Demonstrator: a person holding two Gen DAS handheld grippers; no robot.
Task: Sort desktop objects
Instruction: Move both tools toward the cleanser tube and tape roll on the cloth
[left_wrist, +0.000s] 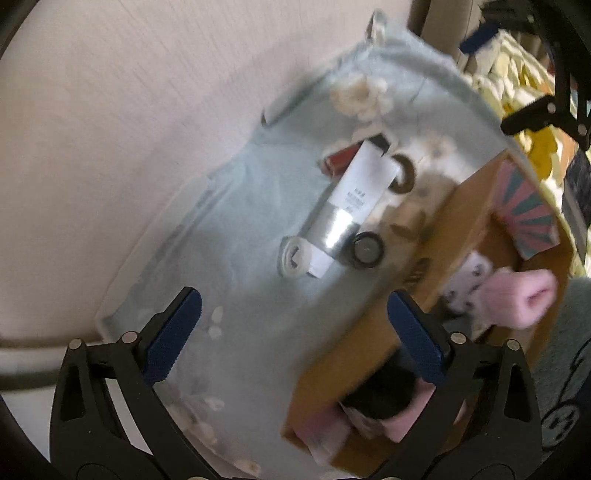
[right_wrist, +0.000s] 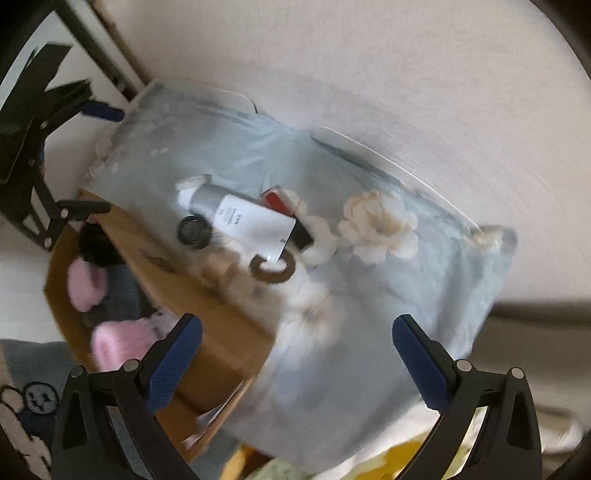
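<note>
pale blue floral cloth (left_wrist: 229, 229) on the table carries a white tube (left_wrist: 354, 195) beside the cardboard box (left_wrist: 373, 332), both grippers' jaws are held wide and empty, so a pick is judged next.

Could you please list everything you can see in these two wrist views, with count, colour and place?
cloth: one, pale blue with cream flowers, spread over the table
tube: one, white with silver end, lying mid-cloth
round jar: one, black, beside the tube's silver end
ring: one, brown, at the tube's flat end
red item: one, partly under the tube, too blurred to name
small white roll: one, by the tube's cap
cardboard box: one, brown, on the cloth's edge
pink rolled cloths: at least two, inside the box
striped box: one, pink and teal, inside the box
left hand-held gripper: open, empty
right hand-held gripper: open, empty
</note>
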